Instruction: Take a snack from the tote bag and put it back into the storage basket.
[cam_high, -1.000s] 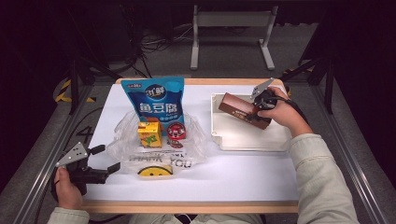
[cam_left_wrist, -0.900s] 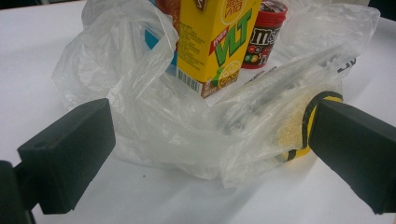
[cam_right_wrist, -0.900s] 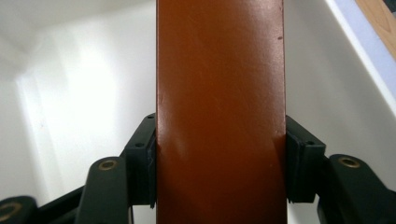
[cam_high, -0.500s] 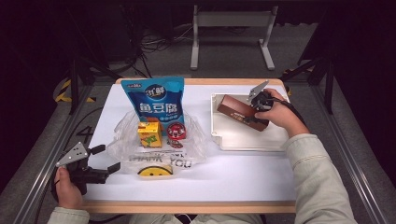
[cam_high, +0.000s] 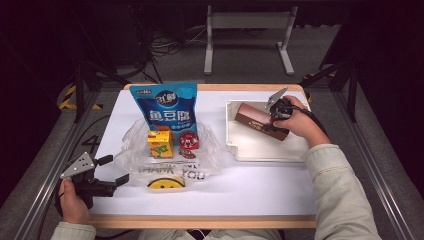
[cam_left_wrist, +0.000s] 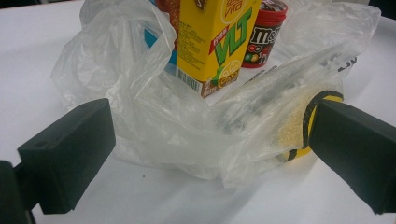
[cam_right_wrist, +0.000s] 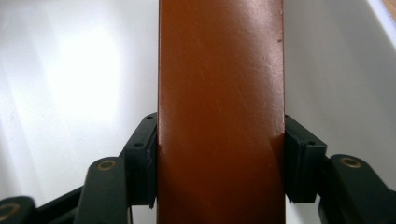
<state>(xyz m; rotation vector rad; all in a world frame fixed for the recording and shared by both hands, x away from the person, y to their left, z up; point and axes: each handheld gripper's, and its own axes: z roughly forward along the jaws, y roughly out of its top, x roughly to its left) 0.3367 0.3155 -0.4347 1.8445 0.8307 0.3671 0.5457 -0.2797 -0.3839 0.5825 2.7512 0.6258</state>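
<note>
A long brown box (cam_high: 260, 120) lies low inside the white tray (cam_high: 260, 150) at the right, and my right gripper (cam_high: 276, 112) is shut on its near end; the right gripper view has both jaws pressed against the brown box (cam_right_wrist: 219, 112). My left gripper (cam_high: 112, 172) stands open at the table's front left, just short of a clear plastic bag (cam_high: 170, 160). Between its jaws, the left gripper view looks at that plastic bag (cam_left_wrist: 196, 126), a yellow drink carton (cam_left_wrist: 215, 42) and a red candy tub (cam_left_wrist: 264, 32).
A blue snack pouch (cam_high: 167, 107) stands upright behind the yellow carton (cam_high: 160, 142) and red tub (cam_high: 188, 141). The bag carries a yellow smiley and dark lettering. White table surface spreads in front of the tray. A metal stand sits beyond the far edge.
My right gripper has lowered the brown box from above the tray's far corner down into the tray. The left gripper has stayed in place.
</note>
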